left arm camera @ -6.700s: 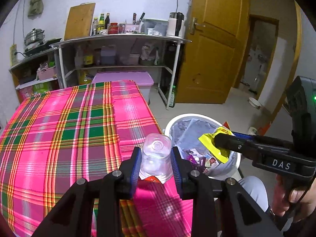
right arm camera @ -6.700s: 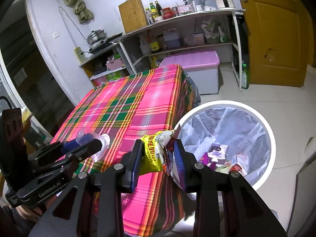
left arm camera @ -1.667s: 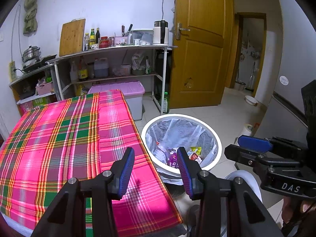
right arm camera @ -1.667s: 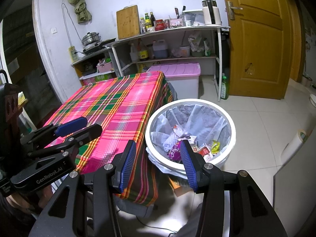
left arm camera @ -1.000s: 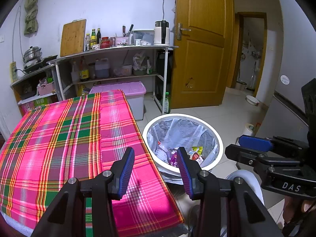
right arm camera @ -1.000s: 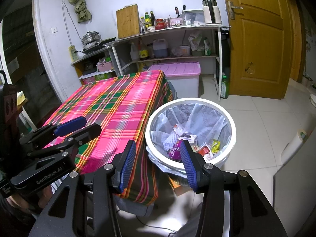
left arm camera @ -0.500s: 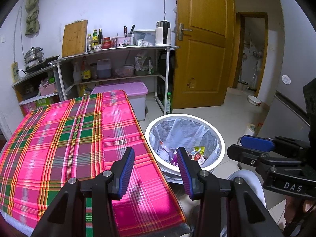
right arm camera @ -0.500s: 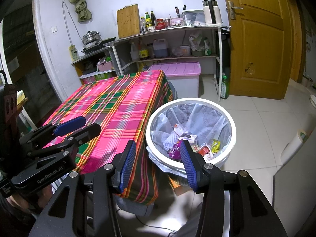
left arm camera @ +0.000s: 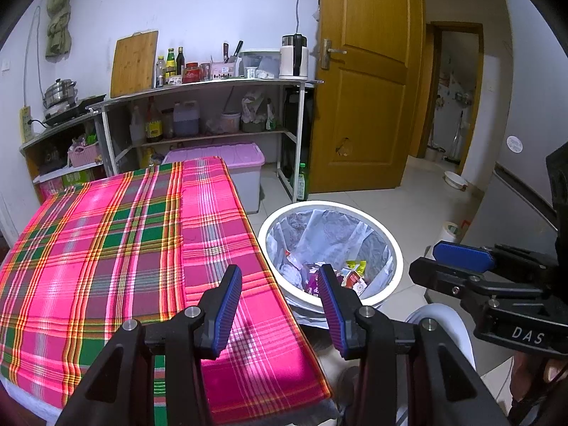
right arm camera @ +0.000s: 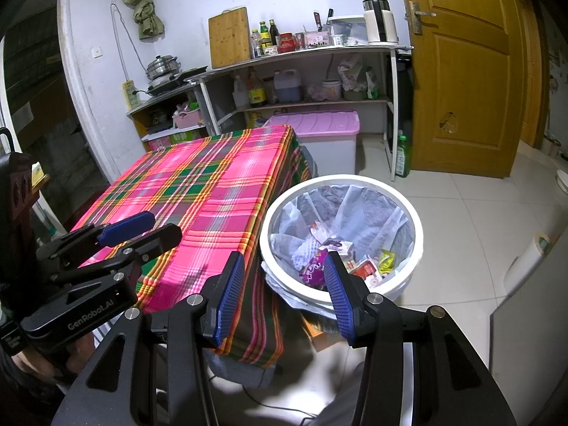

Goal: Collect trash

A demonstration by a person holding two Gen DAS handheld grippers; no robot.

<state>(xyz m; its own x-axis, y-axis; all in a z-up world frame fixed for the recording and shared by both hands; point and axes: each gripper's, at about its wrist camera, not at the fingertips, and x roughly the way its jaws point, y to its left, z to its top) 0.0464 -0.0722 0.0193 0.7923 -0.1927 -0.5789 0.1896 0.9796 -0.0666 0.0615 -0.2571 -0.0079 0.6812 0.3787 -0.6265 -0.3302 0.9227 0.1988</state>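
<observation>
Both claws empty beside the bin.
Left claw (left arm camera: 280, 285) and right claw (right arm camera: 284, 280): jaws wide apart, gripping nothing; wrappers (right arm camera: 340, 259) lie in the white bin (right arm camera: 415, 220) beside the plaid surface (left arm camera: 106, 248).

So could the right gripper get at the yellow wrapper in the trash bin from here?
Probably yes: the right gripper is open and empty, the trash bin has no lid, and the yellow wrapper lies uncovered on top.

White walls (left arm camera: 213, 7), tiled floor (right arm camera: 472, 220), wooden door (left arm camera: 365, 99), metal shelving (left arm camera: 198, 106), plaid-clothed table (left arm camera: 124, 241).
</observation>
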